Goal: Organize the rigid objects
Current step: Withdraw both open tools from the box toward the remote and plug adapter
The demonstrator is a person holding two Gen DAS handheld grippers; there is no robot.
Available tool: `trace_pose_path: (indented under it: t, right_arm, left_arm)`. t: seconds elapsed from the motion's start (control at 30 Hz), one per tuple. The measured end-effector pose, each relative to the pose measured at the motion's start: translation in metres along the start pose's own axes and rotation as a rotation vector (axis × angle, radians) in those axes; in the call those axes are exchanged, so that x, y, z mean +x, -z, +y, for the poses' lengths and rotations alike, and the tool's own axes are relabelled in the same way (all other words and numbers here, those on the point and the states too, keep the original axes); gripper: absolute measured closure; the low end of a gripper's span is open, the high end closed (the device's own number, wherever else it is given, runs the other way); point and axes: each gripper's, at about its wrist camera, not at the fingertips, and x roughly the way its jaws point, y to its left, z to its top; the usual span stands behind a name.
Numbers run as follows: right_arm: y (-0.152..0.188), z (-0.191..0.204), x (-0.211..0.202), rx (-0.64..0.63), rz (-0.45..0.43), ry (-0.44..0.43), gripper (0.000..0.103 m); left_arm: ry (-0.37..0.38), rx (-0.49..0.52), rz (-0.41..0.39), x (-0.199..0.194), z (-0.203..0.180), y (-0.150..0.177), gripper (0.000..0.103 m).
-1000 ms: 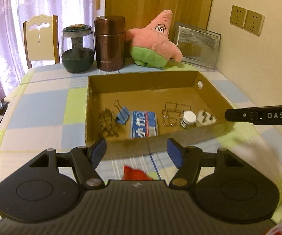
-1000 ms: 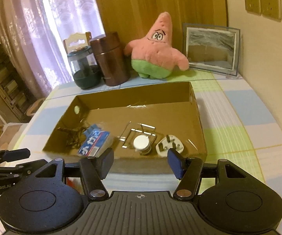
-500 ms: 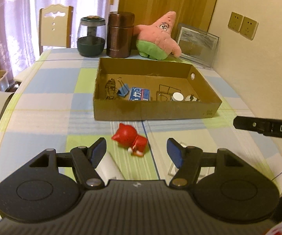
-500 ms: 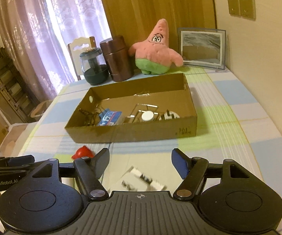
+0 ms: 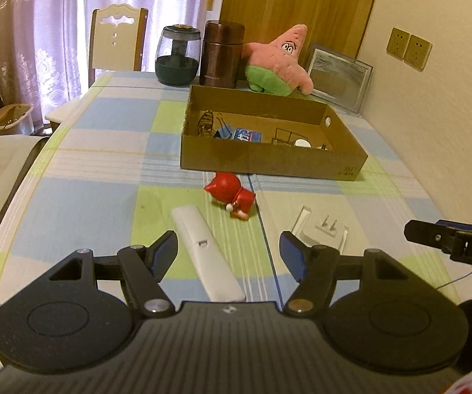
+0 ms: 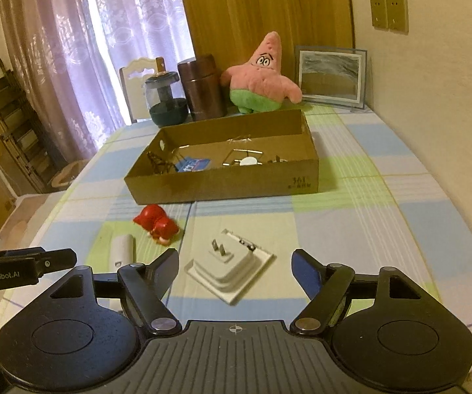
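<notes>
A shallow cardboard box [image 5: 268, 161] [image 6: 223, 184] sits mid-table and holds binder clips, a blue packet [image 5: 246, 135], wire clips and a small white disc. In front of it on the checked cloth lie a red figurine [image 5: 231, 197] [image 6: 155, 225], a long white bar [image 5: 206, 256] [image 6: 122, 249] and a white plug on a clear square base [image 5: 323, 229] [image 6: 231, 269]. My left gripper [image 5: 228, 256] is open and empty, above the white bar. My right gripper [image 6: 235, 272] is open and empty, above the plug.
At the table's far end stand a dark glass jar [image 5: 177, 55], a brown flask [image 5: 222, 54], a pink star plush [image 5: 277, 62] and a framed picture [image 5: 337, 80]. A chair [image 5: 116, 41] stands behind. The wall with sockets runs along the right.
Both grippers have pulled back from the box toward the near table edge. The red figurine, white bar and plug have come into view in front of the box. Both stay open.
</notes>
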Motion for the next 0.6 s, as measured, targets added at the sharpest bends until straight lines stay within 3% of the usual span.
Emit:
trace_pose_path:
  t: [0.6]
  right_arm:
    - [0.025,-0.001,-0.012,-0.020,0.025,0.002,0.029]
  left_arm:
    - [-0.029,-0.012,0.033,-0.014,-0.005,0.027,0.038]
